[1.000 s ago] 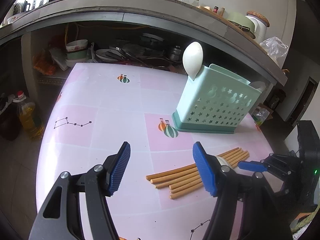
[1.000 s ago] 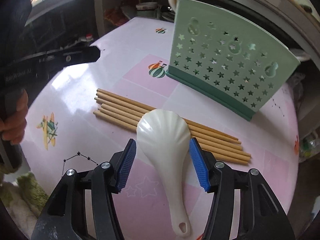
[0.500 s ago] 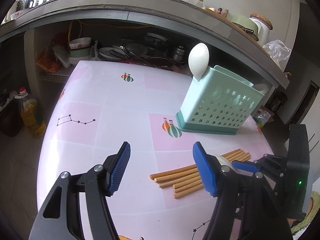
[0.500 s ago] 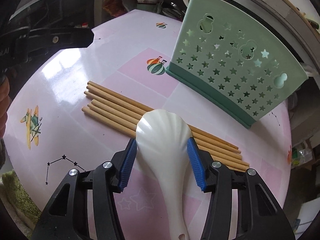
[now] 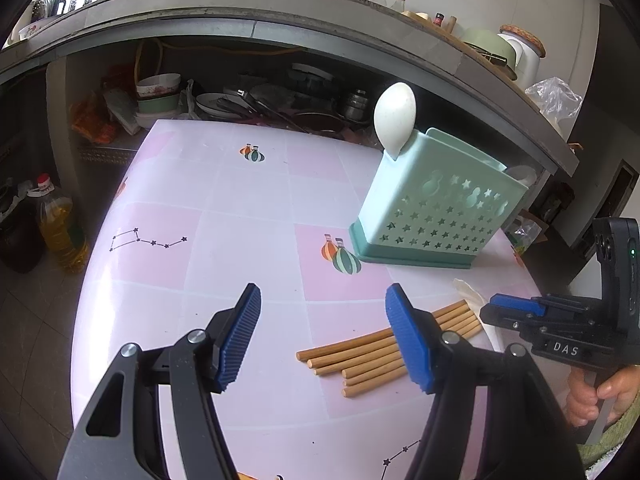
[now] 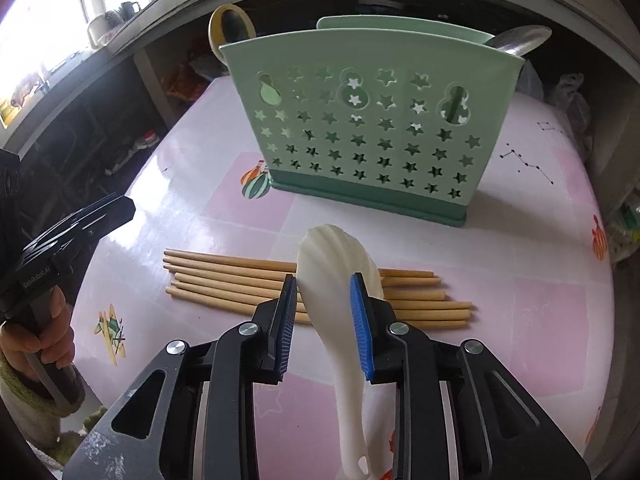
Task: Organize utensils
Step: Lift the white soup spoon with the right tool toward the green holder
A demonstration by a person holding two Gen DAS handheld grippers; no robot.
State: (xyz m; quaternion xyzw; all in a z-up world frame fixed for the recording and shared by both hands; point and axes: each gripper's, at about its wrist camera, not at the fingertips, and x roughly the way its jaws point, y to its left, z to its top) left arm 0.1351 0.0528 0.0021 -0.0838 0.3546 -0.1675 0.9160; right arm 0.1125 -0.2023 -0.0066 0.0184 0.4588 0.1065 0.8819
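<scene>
seven chopsticks, one green holder; right gripper closing around white spoon, left gripper apart

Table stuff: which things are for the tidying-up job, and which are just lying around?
For the job:
white rice paddle, between the closing right gripper
wooden chopsticks
green utensil holder
white spoon standing in it

Just lying around:
oil bottle on the floor
bowls under the counter
plastic bag
</scene>
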